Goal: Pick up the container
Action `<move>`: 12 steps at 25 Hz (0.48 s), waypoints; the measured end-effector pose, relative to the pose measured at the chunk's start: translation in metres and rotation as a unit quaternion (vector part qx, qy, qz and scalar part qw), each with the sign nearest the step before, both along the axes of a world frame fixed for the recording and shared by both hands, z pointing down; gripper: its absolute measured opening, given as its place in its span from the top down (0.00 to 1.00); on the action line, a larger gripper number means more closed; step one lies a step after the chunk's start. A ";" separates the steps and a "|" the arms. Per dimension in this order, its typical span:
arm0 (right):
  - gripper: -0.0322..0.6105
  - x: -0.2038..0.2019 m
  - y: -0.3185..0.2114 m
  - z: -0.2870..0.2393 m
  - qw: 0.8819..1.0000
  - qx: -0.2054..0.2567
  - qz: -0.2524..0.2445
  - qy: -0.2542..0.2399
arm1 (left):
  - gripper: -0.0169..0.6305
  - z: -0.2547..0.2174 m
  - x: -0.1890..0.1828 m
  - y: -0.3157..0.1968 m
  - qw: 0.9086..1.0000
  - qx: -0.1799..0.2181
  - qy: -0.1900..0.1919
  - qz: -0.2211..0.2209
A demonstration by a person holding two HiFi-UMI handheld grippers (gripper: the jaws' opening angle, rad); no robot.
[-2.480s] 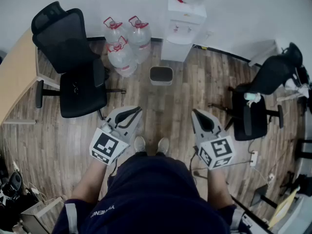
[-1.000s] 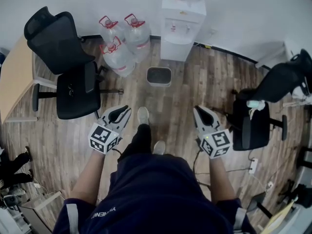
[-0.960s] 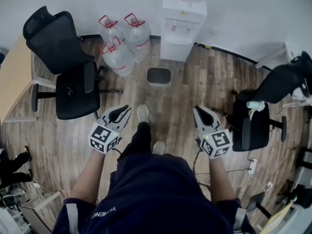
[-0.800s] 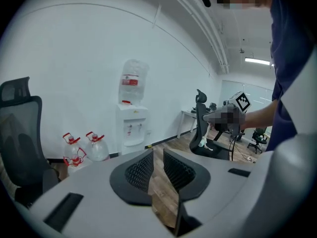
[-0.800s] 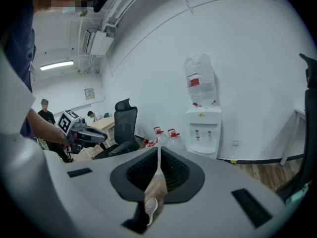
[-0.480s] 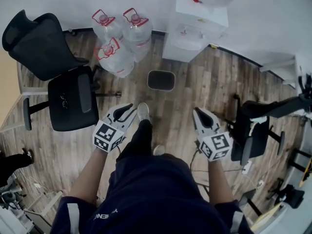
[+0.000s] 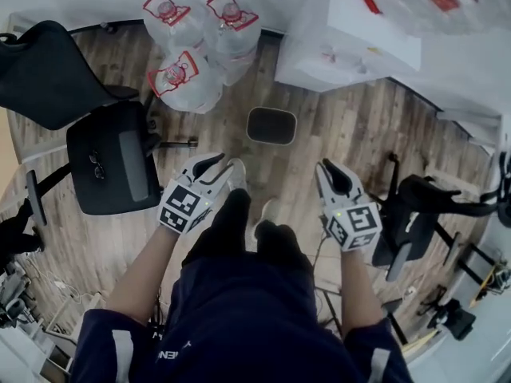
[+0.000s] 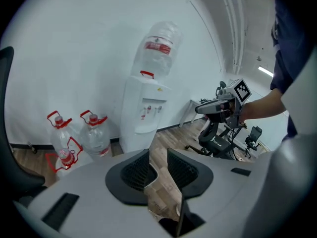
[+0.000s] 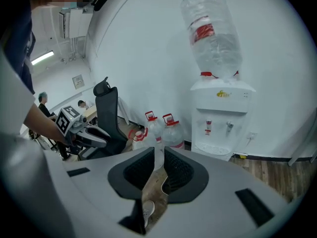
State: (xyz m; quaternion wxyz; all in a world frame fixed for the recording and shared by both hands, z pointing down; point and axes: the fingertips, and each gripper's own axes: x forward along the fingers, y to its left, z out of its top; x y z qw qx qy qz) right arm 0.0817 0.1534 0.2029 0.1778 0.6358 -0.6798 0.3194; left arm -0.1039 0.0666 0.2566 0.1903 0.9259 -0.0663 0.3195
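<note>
container [image 7: 271, 124] sits on floor [image 7: 339, 138] far of both tools, roughly midway between; left gripper [image 7: 214, 163] and right gripper [image 7: 332, 172] empty, jaws just been opening, slightly apart

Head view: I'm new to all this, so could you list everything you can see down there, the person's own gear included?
water jugs: three, clear with red caps, on the floor by the wall, upper left
water dispenser: one, white, against the wall, upper right
waste bin: one, dark, on the floor before the dispenser
office chairs: two, black, one left, one right
floor: one, brown wood planks, throughout
person's shoes: two, pale, centre
left gripper: white, jaws apart, just been opening, empty
right gripper: white, jaws narrowly apart, just been opening, empty
</note>
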 end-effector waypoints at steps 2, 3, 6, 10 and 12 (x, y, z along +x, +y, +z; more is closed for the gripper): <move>0.86 0.007 -0.016 0.017 1.000 -0.008 -0.010 -0.001 | 0.76 0.018 0.004 -0.009 1.000 -0.009 -0.008 -0.003; 0.85 0.010 -0.023 0.026 1.000 -0.013 -0.015 -0.002 | 0.76 0.030 0.006 -0.012 1.000 -0.014 -0.013 -0.006; 0.85 0.022 -0.043 0.063 0.999 -0.032 -0.034 -0.006 | 0.76 0.072 0.011 -0.021 0.999 -0.034 -0.033 -0.021; 0.84 0.035 -0.070 0.123 0.995 -0.057 -0.080 -0.002 | 0.75 0.136 0.021 -0.026 0.996 -0.056 -0.057 -0.048; 0.83 0.040 -0.079 0.159 0.992 -0.068 -0.105 0.000 | 0.75 0.172 0.028 -0.027 0.993 -0.064 -0.070 -0.065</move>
